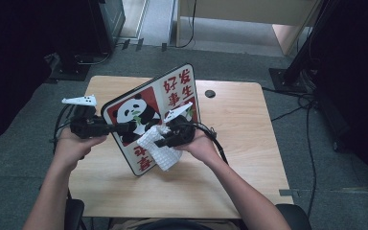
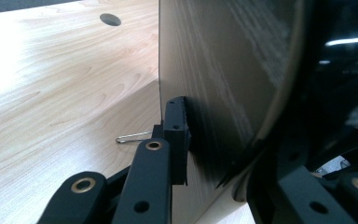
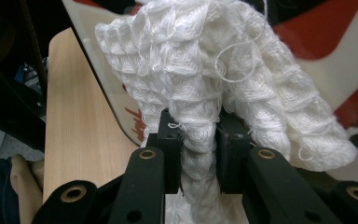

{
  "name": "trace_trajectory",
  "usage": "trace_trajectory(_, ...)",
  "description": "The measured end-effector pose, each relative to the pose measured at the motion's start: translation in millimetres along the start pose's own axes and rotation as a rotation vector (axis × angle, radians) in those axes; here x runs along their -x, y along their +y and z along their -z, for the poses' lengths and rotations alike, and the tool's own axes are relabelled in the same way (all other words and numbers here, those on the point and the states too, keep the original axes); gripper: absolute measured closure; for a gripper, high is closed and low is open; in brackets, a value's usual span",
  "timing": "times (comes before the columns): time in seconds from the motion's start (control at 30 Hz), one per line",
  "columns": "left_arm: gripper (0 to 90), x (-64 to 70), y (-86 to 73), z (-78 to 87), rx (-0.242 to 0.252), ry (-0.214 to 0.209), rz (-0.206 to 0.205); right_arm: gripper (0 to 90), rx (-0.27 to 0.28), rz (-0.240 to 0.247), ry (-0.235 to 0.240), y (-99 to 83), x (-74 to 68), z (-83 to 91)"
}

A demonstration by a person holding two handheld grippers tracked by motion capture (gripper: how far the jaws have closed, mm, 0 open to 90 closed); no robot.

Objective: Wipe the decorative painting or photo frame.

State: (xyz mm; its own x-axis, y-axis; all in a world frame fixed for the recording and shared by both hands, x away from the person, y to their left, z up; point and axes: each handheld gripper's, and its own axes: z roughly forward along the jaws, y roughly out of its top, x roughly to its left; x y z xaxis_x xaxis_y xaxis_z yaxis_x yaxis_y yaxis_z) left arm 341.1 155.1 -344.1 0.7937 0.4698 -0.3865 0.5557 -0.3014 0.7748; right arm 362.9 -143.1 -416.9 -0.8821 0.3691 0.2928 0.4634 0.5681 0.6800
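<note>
A rounded board (image 1: 172,91) with a panda picture and red Chinese characters stands tilted on edge on the wooden table (image 1: 239,143). My left gripper (image 1: 124,127) is shut on the board's left edge. In the left gripper view, the board's plain brown back (image 2: 214,70) sits between the jaws of the left gripper (image 2: 214,140). My right gripper (image 1: 160,142) is shut on a white knitted cloth (image 1: 162,154) that is pressed against the board's lower front. In the right gripper view, the cloth (image 3: 205,74) bunches up between the jaws of the right gripper (image 3: 198,140), in front of the red and white board (image 3: 335,42).
A dark round cable hole (image 1: 210,93) sits in the table behind the board. A thin wire clip (image 2: 133,137) lies on the table by the board's foot. Black stands and cables (image 1: 297,67) are on the carpet at the right. Bare tabletop stretches to the right and front.
</note>
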Motion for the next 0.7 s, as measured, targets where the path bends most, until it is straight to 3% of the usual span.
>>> trace_trajectory(0.7, 75.9, 0.1, -0.4, -1.2, -0.004, -0.002, 0.003, 75.3, -0.06, -0.018, 0.009, -33.8, 7.3, -23.6)
